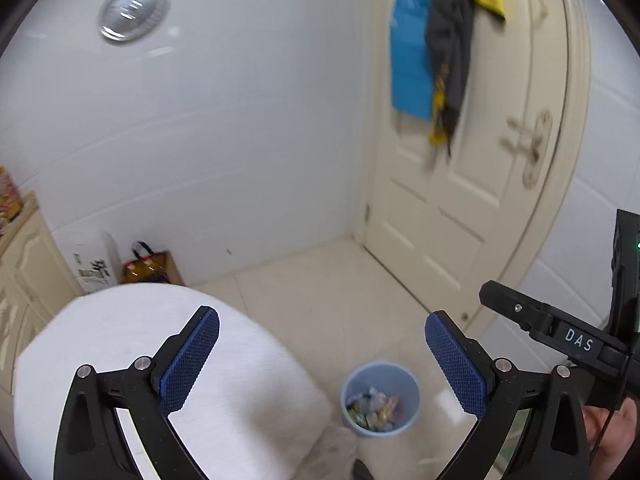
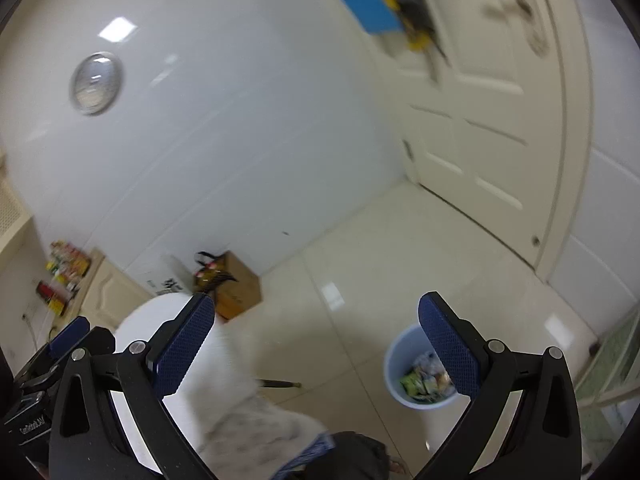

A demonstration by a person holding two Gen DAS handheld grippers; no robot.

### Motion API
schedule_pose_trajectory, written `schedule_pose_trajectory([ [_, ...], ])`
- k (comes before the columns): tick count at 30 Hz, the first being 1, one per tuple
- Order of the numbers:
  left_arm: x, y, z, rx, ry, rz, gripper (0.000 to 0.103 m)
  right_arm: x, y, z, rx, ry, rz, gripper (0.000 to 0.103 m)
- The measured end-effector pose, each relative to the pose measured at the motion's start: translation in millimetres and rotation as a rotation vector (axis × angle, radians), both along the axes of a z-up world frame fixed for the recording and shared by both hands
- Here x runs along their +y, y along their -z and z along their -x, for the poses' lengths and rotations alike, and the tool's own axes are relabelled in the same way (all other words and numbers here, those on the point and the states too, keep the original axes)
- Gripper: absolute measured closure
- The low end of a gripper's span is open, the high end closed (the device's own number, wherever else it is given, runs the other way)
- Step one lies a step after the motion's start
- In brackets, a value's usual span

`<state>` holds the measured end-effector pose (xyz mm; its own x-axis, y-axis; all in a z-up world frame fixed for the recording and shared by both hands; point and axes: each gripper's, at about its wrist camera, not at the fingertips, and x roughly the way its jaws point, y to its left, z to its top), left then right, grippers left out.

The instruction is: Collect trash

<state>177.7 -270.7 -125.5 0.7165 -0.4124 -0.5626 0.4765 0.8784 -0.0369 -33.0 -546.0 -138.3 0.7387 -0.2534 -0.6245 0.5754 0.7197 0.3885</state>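
Left gripper (image 1: 322,354): I see its two blue-padded jaws spread wide in the lower half of the left wrist view, nothing between them but the table edge and floor beyond.
Right gripper (image 2: 316,338): I see it spread just as wide in the right wrist view, empty, its right pad overlapping the bin's rim in the picture only.
Trash bin (image 1: 380,398): pale blue and round, standing on the tiled floor at lower centre of the left wrist view, in the gap between the pads; in the right wrist view it sits lower right.
Trash (image 1: 374,406): crumpled wrappers, green, yellow and whitish, lying inside the bin; I cannot make out what each piece is.
Table (image 1: 120,332): white and rounded, filling the lower left of the left wrist view, just beside the bin.
Floor (image 1: 340,300): glossy cream tiles.
Door (image 1: 480,200): cream panelled, shut, at right in the left wrist view, blurred.
Hanging cloths (image 1: 414,52): blue, grey and yellow pieces on the door's upper part.
Cardboard box (image 2: 240,288): brown, against the white wall, left of centre in the right wrist view, with a bag on top.
Cabinet (image 1: 24,264): cream, at the left edge.
Person's hand (image 1: 612,428): a part shows at the lower right edge, below the other gripper's black body.
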Motion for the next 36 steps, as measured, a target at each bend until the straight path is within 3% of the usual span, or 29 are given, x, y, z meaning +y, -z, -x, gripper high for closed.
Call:
schedule_pose_trajectory([
  [4, 70.6, -20.5, 61.0, -0.08, -0.086, 0.027, 0.001, 59.0, -35.5, -5.3, -0.044, -0.065, 0.075, 0.0],
  [9, 145.7, -33.4, 135.0, -0.121, -0.164, 0.051, 0.001, 127.9, -66.7, -5.4, -0.075, -0.14, 0.177, 0.0],
  [16, 225.8, -33.7, 248.0, -0.213, -0.322, 0.051, 0.001, 215.9, -97.1, 2.5, -0.126, -0.233, 0.306, 0.0],
  [22, 264.8, -23.9, 337.2, -0.277, -0.448, 0.048, 0.001, 277.7, -111.2, 10.6, -0.158, -0.307, 0.387, 0.0],
  [36, 280.5, -12.2, 422.2, -0.278, -0.534, 0.082, 0.001, 352.0, -103.5, 25.3, -0.152, -0.369, 0.5, 0.0],
])
